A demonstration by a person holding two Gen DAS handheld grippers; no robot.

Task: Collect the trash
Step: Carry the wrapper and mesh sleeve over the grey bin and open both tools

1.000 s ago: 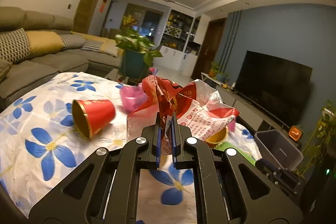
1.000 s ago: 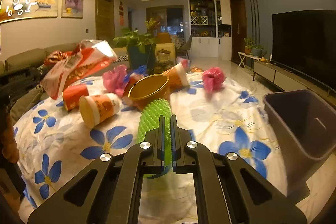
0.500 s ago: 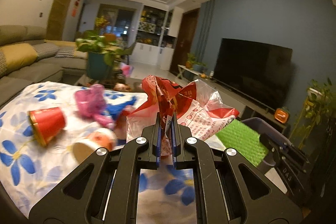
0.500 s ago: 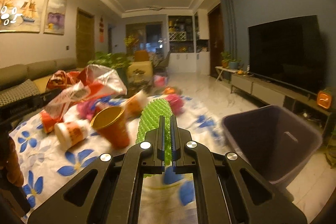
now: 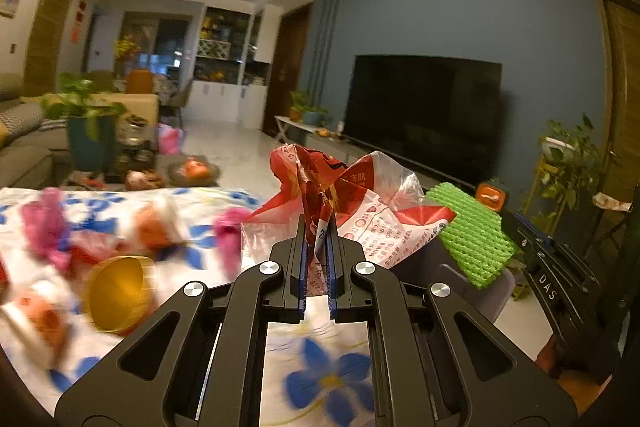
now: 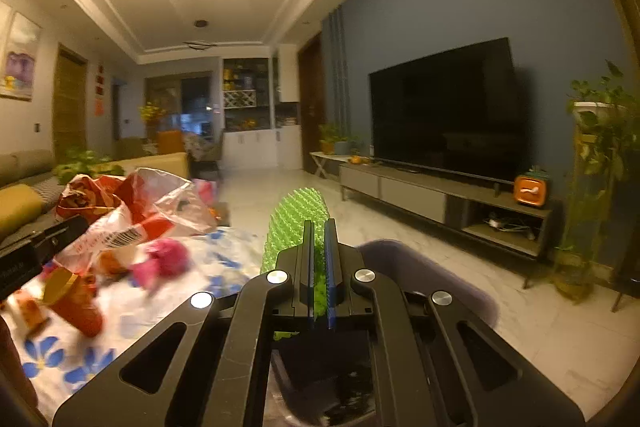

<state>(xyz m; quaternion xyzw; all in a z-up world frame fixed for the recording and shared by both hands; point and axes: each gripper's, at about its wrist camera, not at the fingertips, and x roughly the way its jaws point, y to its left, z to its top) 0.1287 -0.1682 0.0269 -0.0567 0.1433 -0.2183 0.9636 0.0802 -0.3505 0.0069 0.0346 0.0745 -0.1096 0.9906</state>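
My left gripper (image 5: 318, 227) is shut on a red and white plastic bag (image 5: 352, 195) and holds it in the air past the table's right edge. The bag also shows in the right wrist view (image 6: 120, 211). My right gripper (image 6: 319, 227) is shut on a green foam net (image 6: 294, 223) and holds it above the grey trash bin (image 6: 432, 283). The net also shows in the left wrist view (image 5: 468, 235), over the bin (image 5: 460, 283), which the bag and gripper largely hide.
The table with the blue-flowered cloth (image 5: 320, 383) carries a gold-lined cup (image 5: 118, 295), paper cups (image 5: 154, 223) and pink wrappers (image 5: 230, 231), all blurred. A TV stand (image 6: 440, 199) and potted plants (image 6: 592, 187) stand to the right across bare floor.
Both grippers have swung right, away from the table and toward the bin. The green net now hangs over the bin's opening, and the bag has followed beside it. Both grips are unchanged.
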